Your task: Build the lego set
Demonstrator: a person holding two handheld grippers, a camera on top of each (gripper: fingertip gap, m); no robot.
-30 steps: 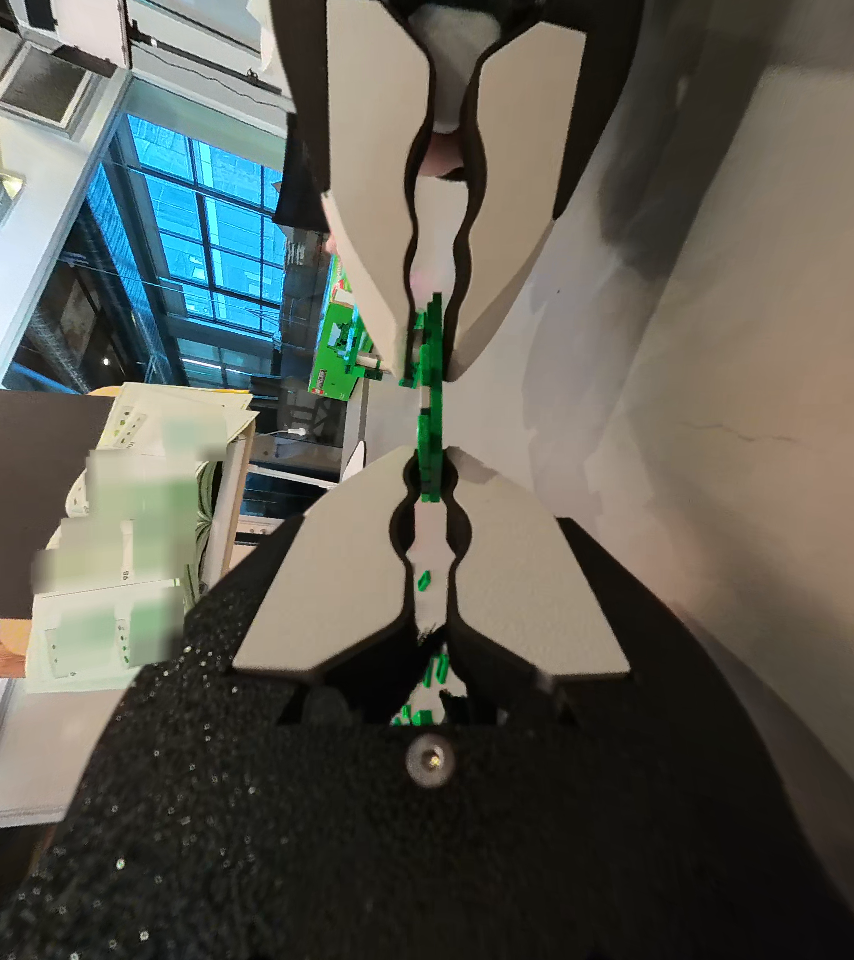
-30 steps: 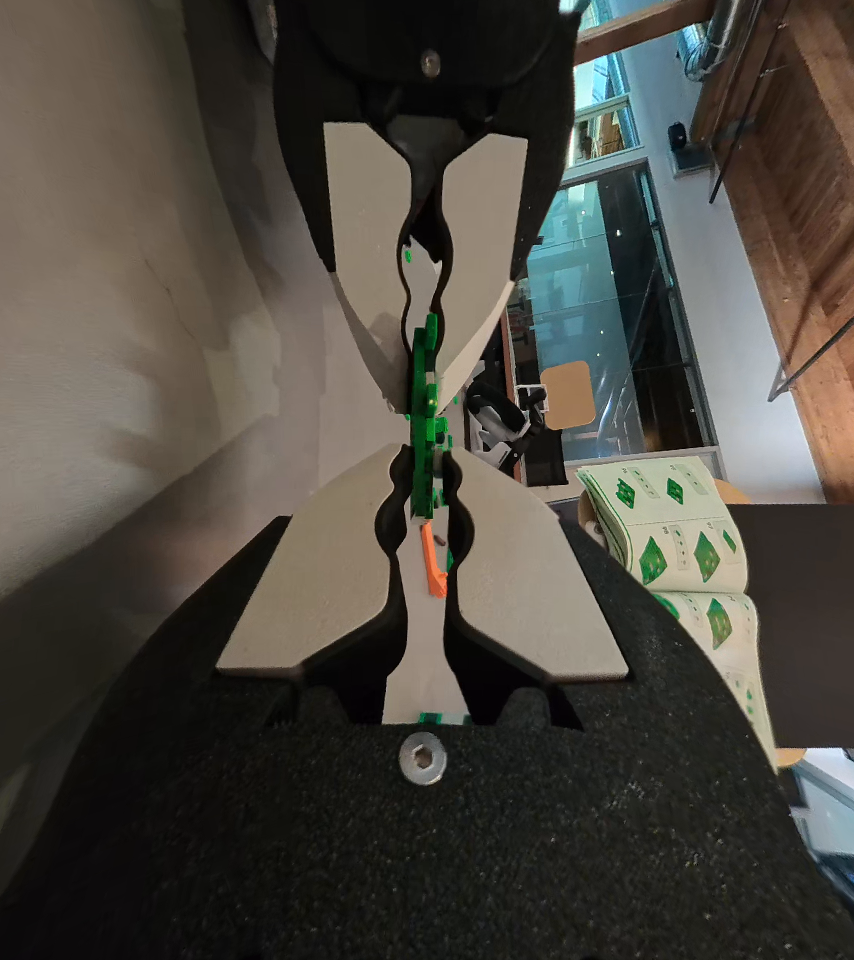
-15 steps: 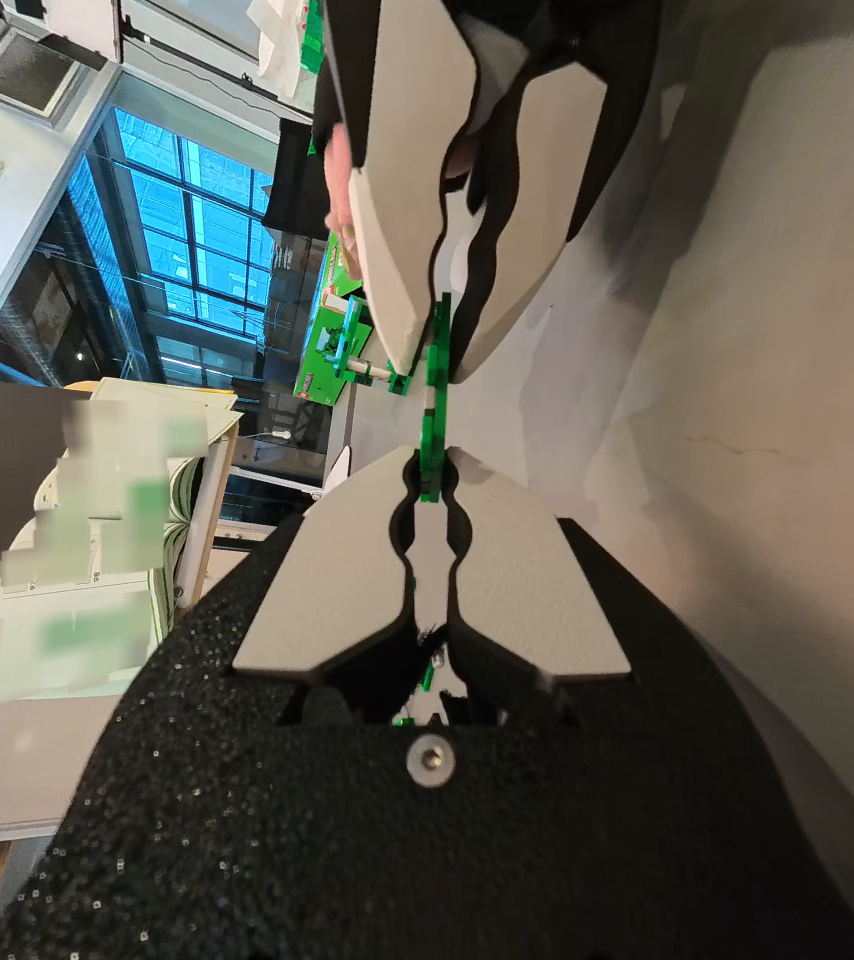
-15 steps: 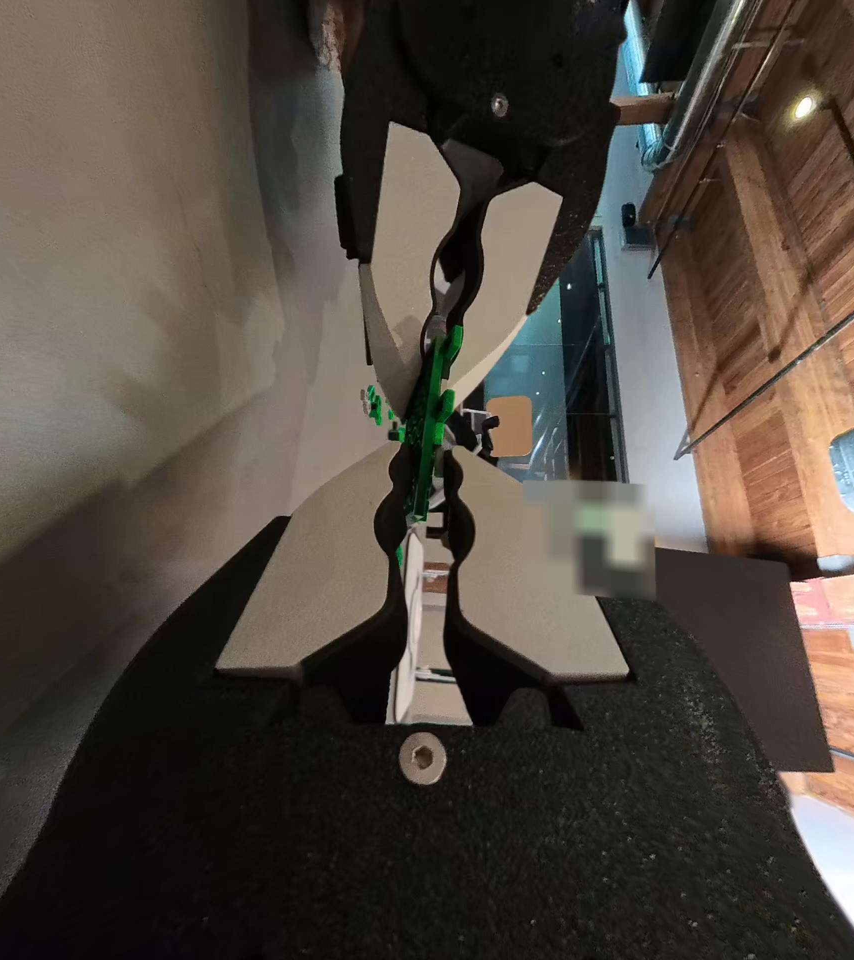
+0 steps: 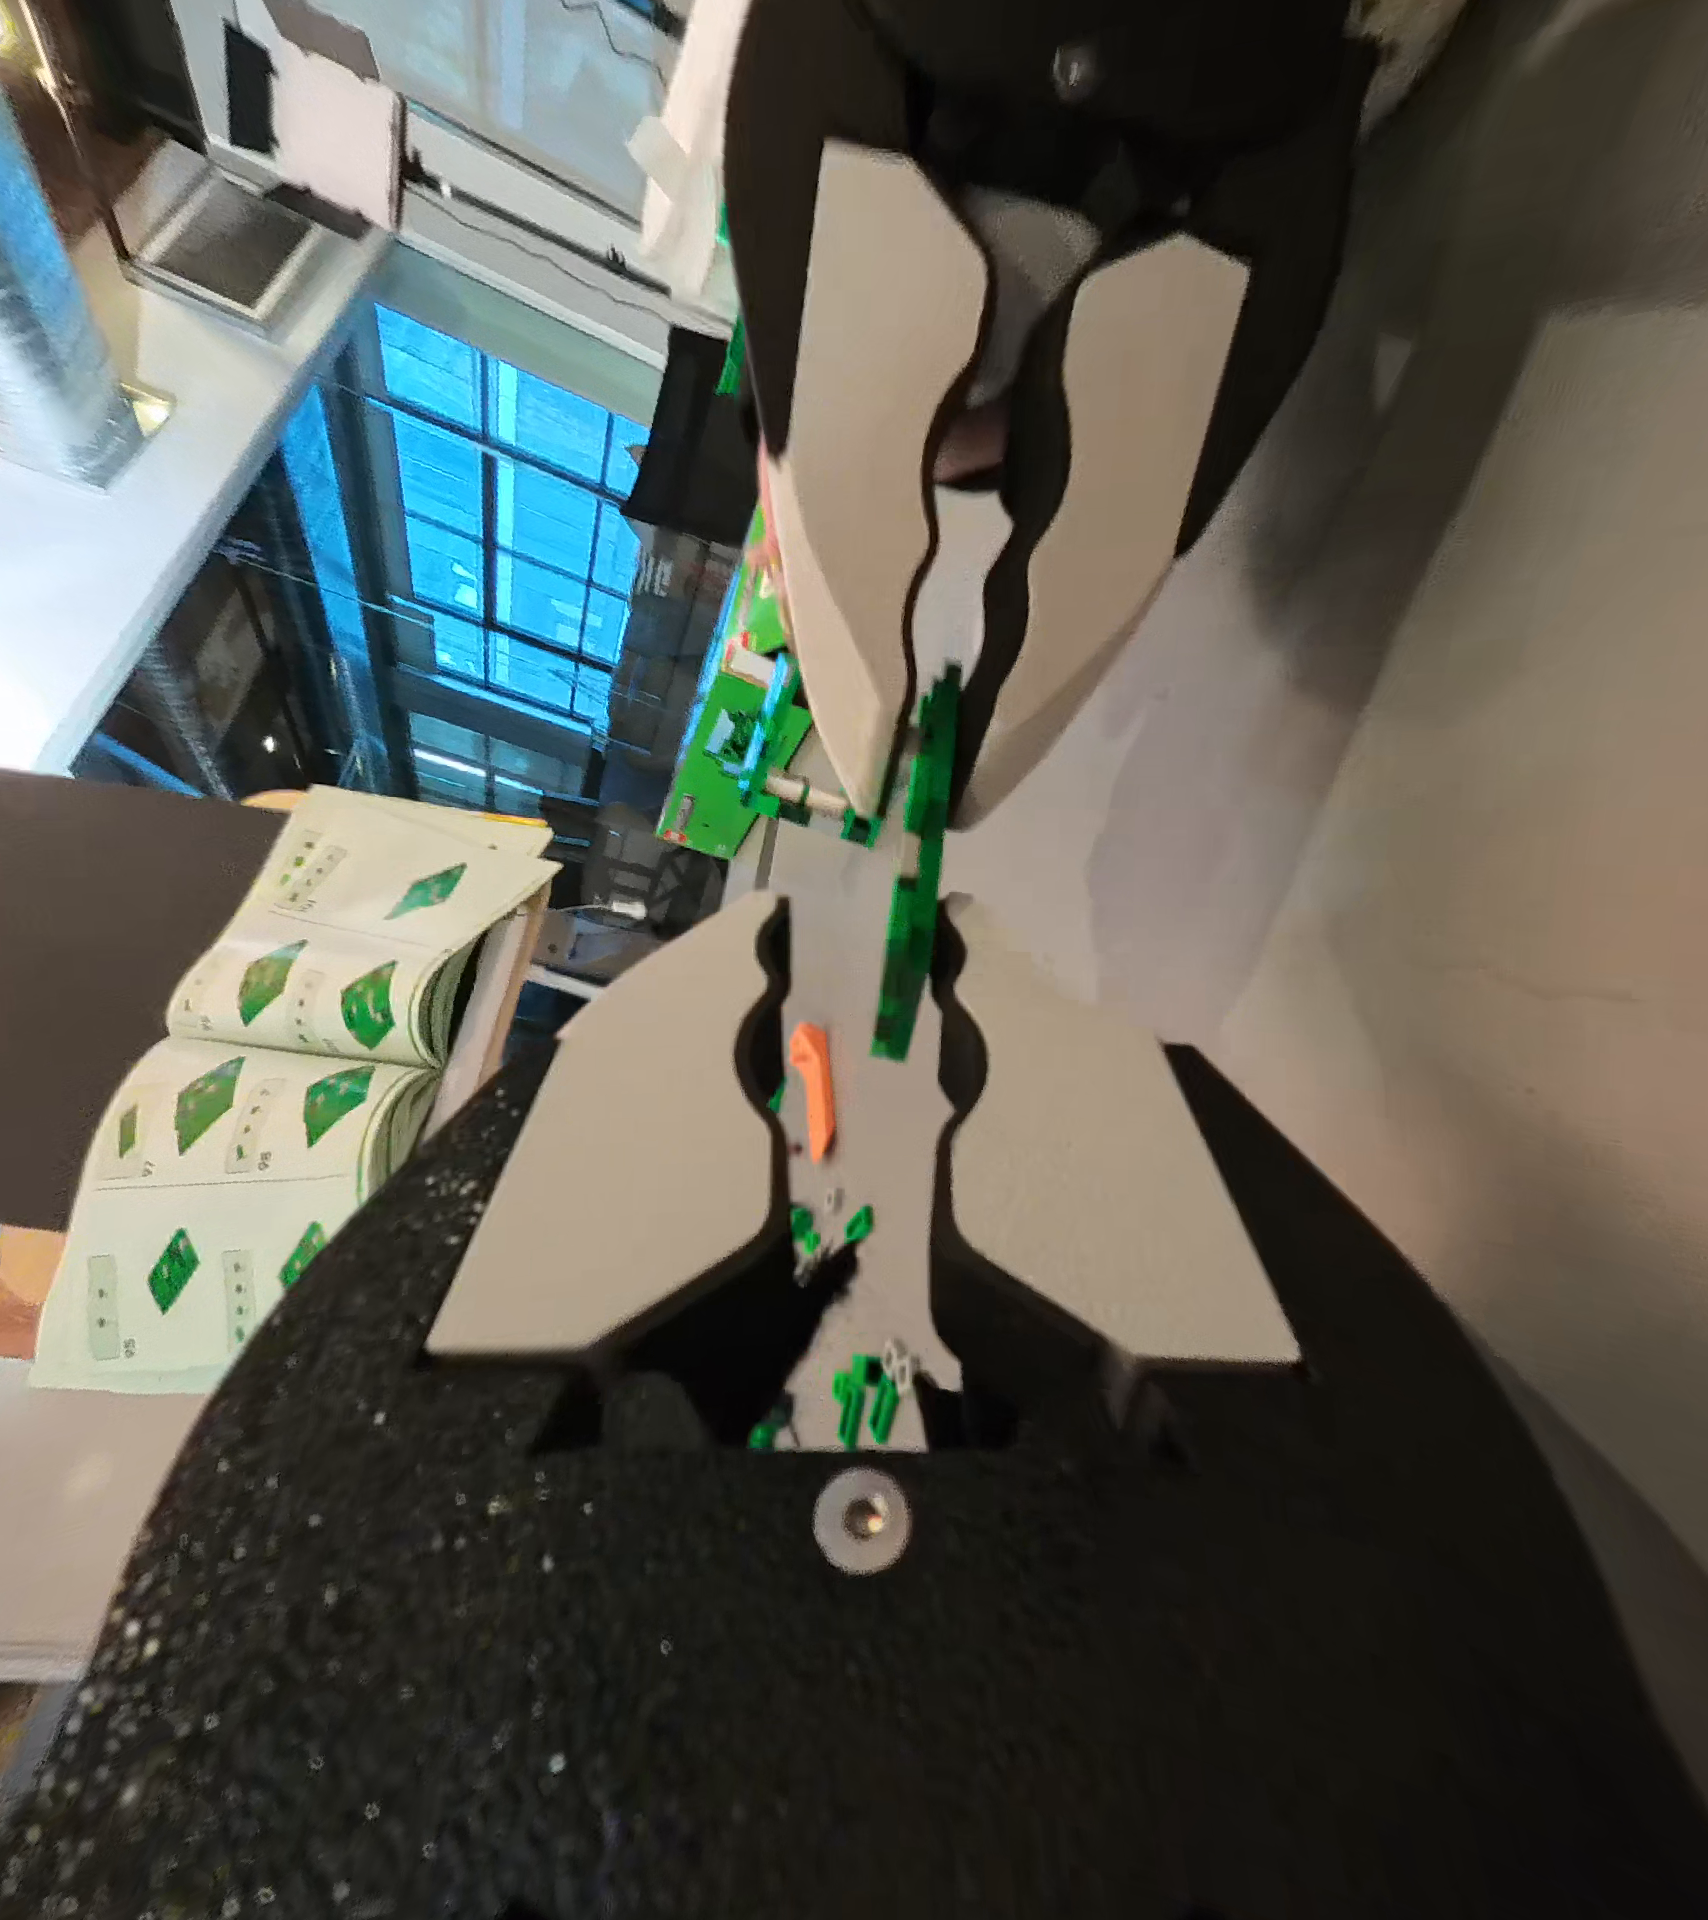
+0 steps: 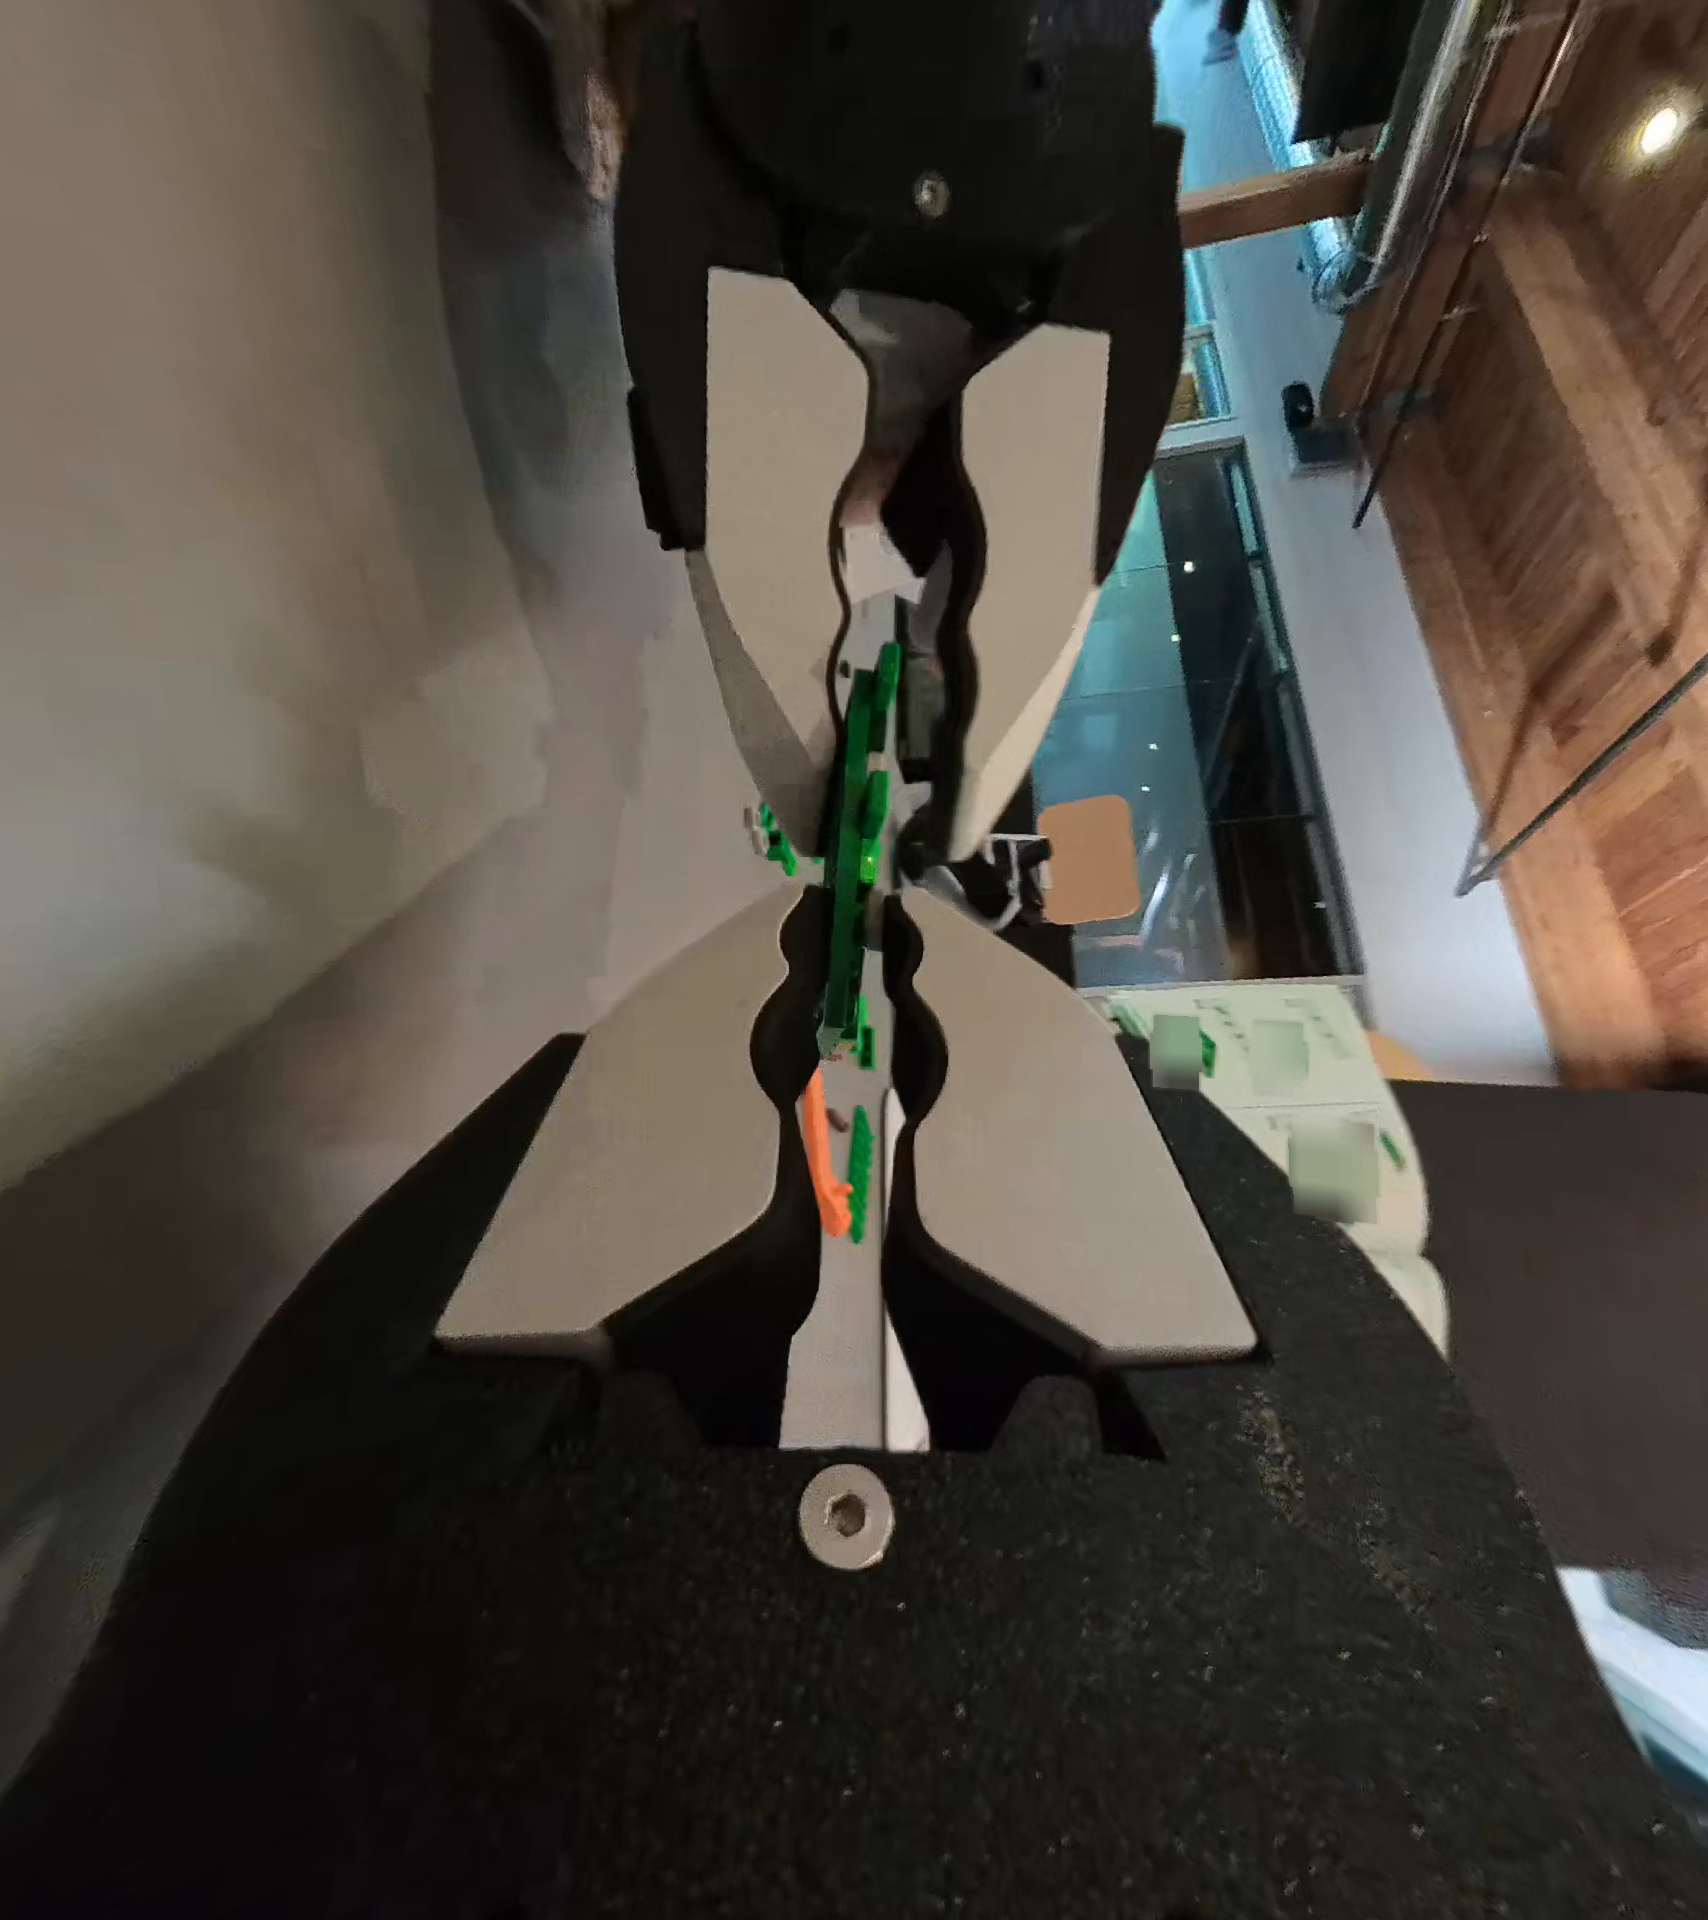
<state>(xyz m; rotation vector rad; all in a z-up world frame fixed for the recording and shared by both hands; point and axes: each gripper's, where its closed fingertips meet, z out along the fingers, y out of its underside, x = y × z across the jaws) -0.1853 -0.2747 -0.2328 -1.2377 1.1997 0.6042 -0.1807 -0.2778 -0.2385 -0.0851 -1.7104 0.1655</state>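
Grey tabletop [image 5: 1401,831] runs beneath a thin, studded green lego plate [image 5: 917,883], held edge-on. The left gripper [image 5: 860,914] stands parted, one finger touching the plate; the right gripper [image 6: 845,914] pinches the plate's opposite end, probably to carry it alone. Beyond the plate lie an orange piece [image 5: 814,1086] and an open instruction booklet [image 5: 299,1049].

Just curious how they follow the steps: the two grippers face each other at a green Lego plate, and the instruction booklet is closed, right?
Not quite: the instruction booklet lies open, as the left wrist view shows. The left gripper and right gripper do face each other at the green Lego plate.
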